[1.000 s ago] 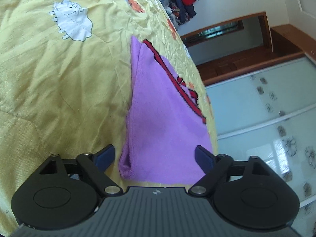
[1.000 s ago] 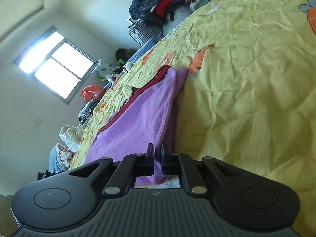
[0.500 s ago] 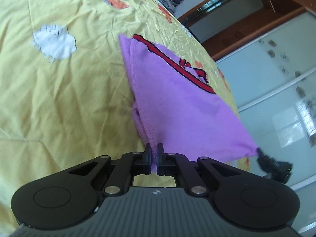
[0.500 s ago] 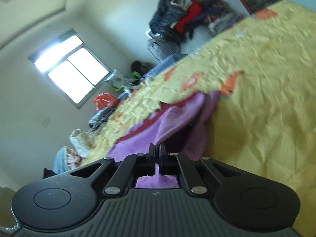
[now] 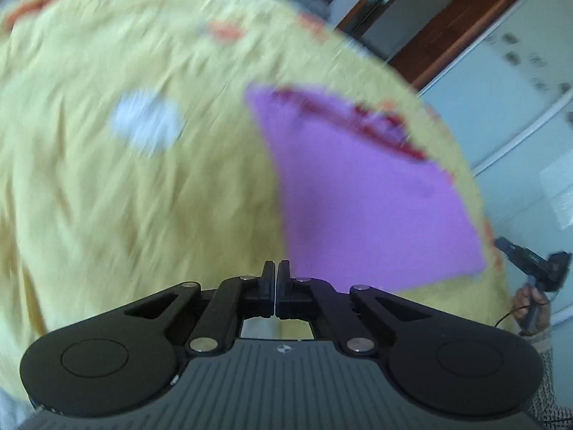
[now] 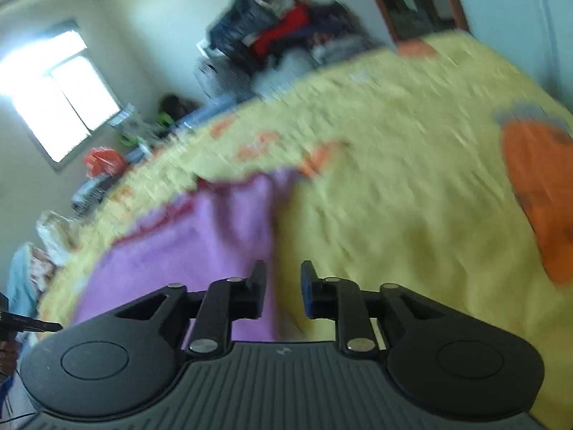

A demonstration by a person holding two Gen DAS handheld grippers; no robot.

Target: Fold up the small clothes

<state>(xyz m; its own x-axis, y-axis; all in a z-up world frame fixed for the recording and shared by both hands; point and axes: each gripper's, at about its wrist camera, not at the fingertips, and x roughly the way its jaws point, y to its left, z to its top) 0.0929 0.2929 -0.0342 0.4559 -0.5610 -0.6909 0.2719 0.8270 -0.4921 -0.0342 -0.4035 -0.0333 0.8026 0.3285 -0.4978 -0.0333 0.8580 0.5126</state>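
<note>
A purple garment with a red-and-black trimmed edge lies on the yellow bedspread. My left gripper is shut, and the garment's near corner runs into its closed fingertips. Off that garment's far corner, at the bed's right edge, a hand holds my right gripper. In the right wrist view the right gripper has its jaws opening. The purple garment lies under its left finger, its edge between the fingers, and the pads do not press on it. Both views are blurred.
The bedspread carries a white patch and an orange patch. A heap of clothes and bags sits beyond the bed, with a window to the left. Frosted wardrobe doors stand past the bed's edge.
The left gripper closed on the garment's near corner and rose with it. The right gripper, shut on the other corner until half a second ago, has parted its jaws.
</note>
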